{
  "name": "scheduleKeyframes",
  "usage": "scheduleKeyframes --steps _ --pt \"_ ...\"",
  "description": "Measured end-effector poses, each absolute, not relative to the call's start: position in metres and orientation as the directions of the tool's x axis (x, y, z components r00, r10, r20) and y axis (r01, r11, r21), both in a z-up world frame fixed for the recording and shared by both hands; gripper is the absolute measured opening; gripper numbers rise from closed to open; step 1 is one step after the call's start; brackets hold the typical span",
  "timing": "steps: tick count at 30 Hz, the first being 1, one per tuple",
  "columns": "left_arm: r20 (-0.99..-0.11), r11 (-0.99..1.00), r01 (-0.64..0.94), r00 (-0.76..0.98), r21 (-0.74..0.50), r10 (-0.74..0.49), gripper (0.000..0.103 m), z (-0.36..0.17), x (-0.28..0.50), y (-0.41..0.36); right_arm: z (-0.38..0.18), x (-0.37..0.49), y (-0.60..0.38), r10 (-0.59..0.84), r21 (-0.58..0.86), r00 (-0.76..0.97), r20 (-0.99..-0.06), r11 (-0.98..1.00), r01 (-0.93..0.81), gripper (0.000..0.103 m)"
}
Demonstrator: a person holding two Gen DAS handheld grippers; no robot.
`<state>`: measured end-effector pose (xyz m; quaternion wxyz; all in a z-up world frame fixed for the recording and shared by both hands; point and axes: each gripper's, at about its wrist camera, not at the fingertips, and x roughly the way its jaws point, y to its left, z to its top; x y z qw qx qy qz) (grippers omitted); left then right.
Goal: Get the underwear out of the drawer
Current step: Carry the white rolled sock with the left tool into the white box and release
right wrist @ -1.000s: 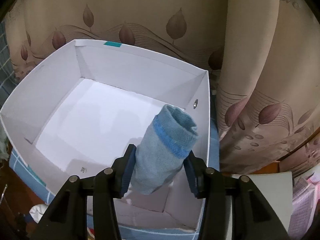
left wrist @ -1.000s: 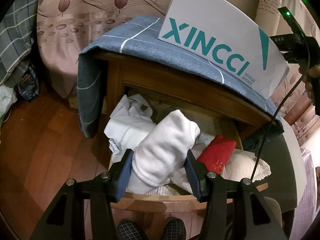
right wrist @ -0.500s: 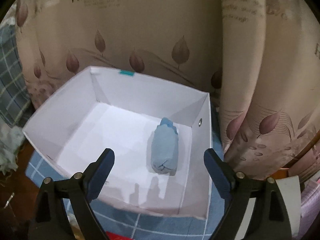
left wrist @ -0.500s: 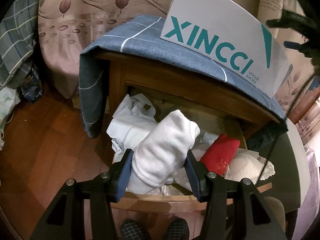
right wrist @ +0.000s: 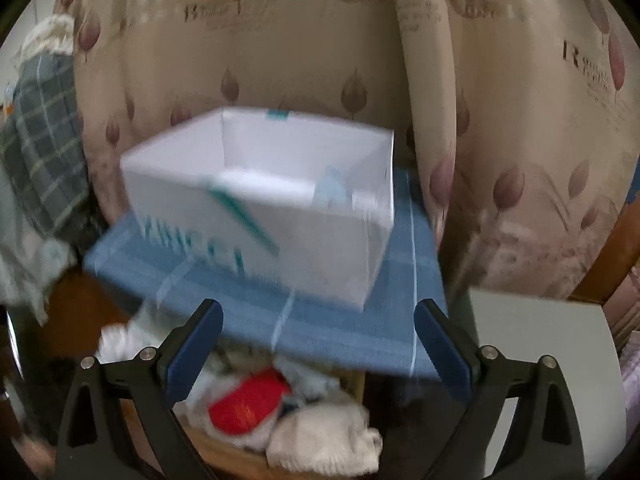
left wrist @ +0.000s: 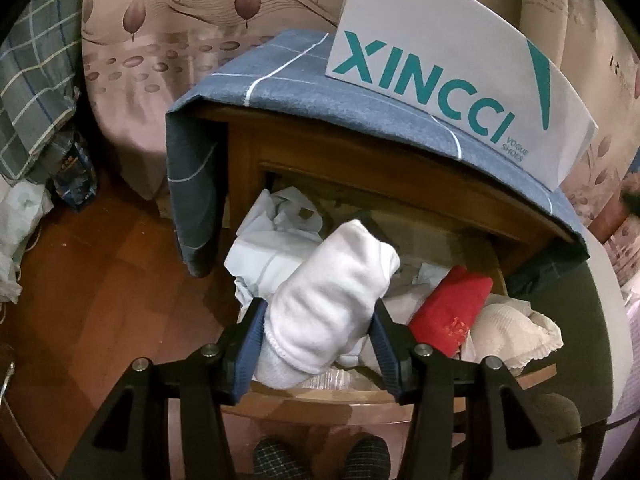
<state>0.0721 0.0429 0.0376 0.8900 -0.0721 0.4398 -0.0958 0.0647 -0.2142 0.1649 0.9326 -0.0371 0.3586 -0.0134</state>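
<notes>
Underwear, a white roll (left wrist: pixel 332 300), sits clamped in my left tool (left wrist: pixel 318 332) above the open drawer (left wrist: pixel 320 396), lifted clear for the box (right wrist: pixel 280 216). Right of the drawer, my right tool (right wrist: pixel 318 344) has just been opening; it stands wide and empty, the blue roll (right wrist: pixel 332 188) inside the box.

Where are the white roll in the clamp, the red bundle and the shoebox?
white roll (left wrist: pixel 332 300), left wrist view, its middle.
red bundle (left wrist: pixel 452 312), left wrist view, its middle.
shoebox (right wrist: pixel 320 240), right wrist view, front wall.
</notes>
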Motion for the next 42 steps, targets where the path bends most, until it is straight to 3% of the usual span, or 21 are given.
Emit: scheduleKeyframes --steps 9,24,36,42 --pt "-0.772 0.977 0.097 0.600 -0.188 -0.209 0.052 0.039 0.071 0.043 0.049 0.045 -0.225 -0.036 0.000 0.537 -0.843 0.998 0.067 0.095" --pt "-0.725 0.970 0.162 0.645 -0.179 -0.242 0.052 0.079 0.062 0.047 0.020 0.049 -0.230 -0.030 0.023 0.475 -0.879 0.994 0.105 0.095" --pt "-0.548 0.946 0.284 0.772 -0.155 -0.322 0.052 0.241 0.080 0.048 0.017 0.049 -0.239 -0.009 0.059 0.476 -0.880 0.990 0.127 0.095" --pt "-0.522 0.920 0.356 0.760 -0.163 -0.387 0.052 0.303 0.126 0.018 0.017 0.050 -0.241 -0.001 0.076 0.476 -0.879 0.987 0.142 0.095"
